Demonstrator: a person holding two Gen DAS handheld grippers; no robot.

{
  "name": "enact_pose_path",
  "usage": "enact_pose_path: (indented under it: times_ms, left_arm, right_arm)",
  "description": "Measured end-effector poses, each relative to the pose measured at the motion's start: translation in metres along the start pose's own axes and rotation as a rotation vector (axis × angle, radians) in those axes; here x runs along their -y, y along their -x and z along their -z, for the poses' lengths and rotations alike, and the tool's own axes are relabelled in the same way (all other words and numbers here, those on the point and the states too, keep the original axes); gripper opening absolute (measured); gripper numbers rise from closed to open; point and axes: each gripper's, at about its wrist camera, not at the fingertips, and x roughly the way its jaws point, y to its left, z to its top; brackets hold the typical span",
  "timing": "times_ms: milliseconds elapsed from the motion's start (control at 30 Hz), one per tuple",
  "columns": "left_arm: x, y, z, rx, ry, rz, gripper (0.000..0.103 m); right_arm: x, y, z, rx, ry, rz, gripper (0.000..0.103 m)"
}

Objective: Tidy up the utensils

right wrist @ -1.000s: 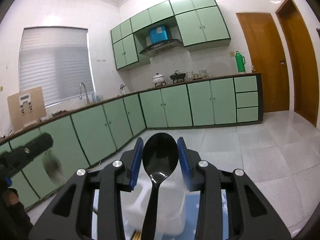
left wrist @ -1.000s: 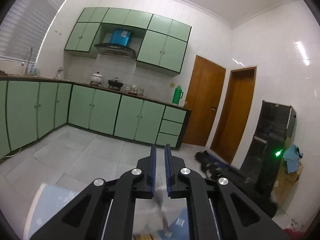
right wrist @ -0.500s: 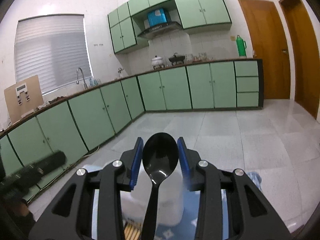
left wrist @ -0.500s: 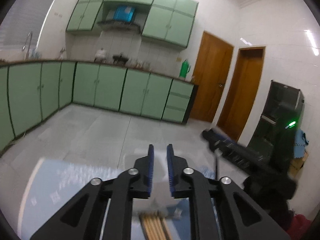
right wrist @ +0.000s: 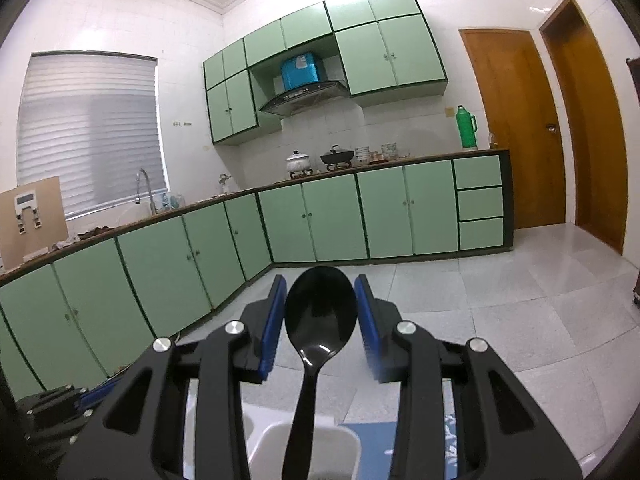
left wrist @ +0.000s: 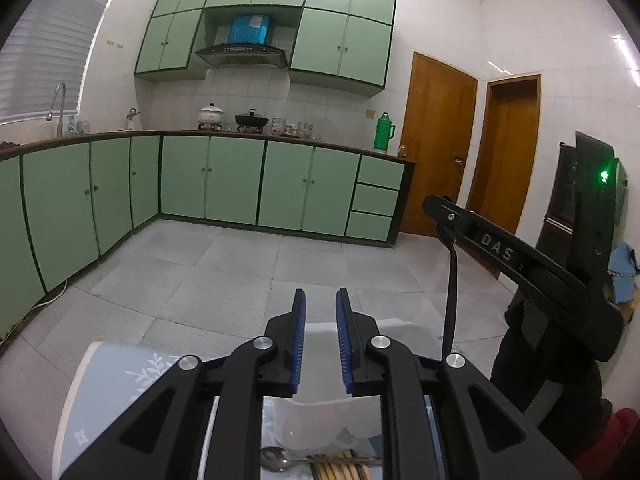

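Observation:
A black plastic spoon (right wrist: pixel 320 312) hangs bowl up in my right gripper (right wrist: pixel 321 280), whose blue pads are shut on the bowl's sides. Its handle (left wrist: pixel 452 300) drops straight down to the white utensil holder (right wrist: pixel 344 440), over one compartment. My left gripper (left wrist: pixel 321 294) hovers above the same white holder (left wrist: pixel 320 412); its jaws stand slightly apart with nothing between them. At the bottom edge of the left wrist view lie a metal spoon (left wrist: pixel 276 458) and wooden chopsticks (left wrist: pixel 340 468). The right gripper (left wrist: pixel 440 208) shows there on the right, a little beyond the left one.
The holder stands on a table with a light blue patterned cloth (left wrist: pixel 120 392). Beyond it are a grey tiled floor, green kitchen cabinets (left wrist: pixel 240 184) and two wooden doors (left wrist: pixel 436 148). A black appliance with a green light (left wrist: pixel 604 176) stands at the right.
My left gripper has sunk toward the holder and its jaws have parted a little. The right gripper with the black spoon has come in from the right, over the holder.

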Motion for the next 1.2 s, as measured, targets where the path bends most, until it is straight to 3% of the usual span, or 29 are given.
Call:
enact_pose_path:
  times_ms: [200, 267, 533, 667, 900, 1200]
  left_arm:
    - [-0.007, -0.011, 0.008, -0.032, 0.007, -0.027, 0.021]
    - [-0.01, -0.01, 0.011, -0.04, 0.009, -0.037, 0.024]
    - [-0.01, 0.016, 0.024, -0.057, -0.005, -0.056, 0.04]
    - [-0.012, 0.031, 0.043, -0.106, 0.011, -0.066, 0.047]
    - [-0.009, 0.033, 0.095, -0.261, 0.059, -0.084, 0.05]
    - [-0.016, 0.02, 0.12, -0.358, 0.083, -0.11, 0.053]
  right_arm:
    - [0.002, -0.017, 0.021, -0.082, 0.016, -0.006, 0.037]
    - [0.003, -0.011, 0.026, -0.093, -0.002, -0.019, 0.048]
    - [0.018, 0.042, 0.037, -0.156, -0.093, -0.085, 0.056]
    - [0.025, 0.073, 0.058, -0.224, -0.107, -0.121, 0.057]
    - [0.012, 0.082, 0.127, -0.461, -0.036, -0.164, 0.057]
    - [-0.006, 0.06, 0.163, -0.637, 0.052, -0.208, 0.037]
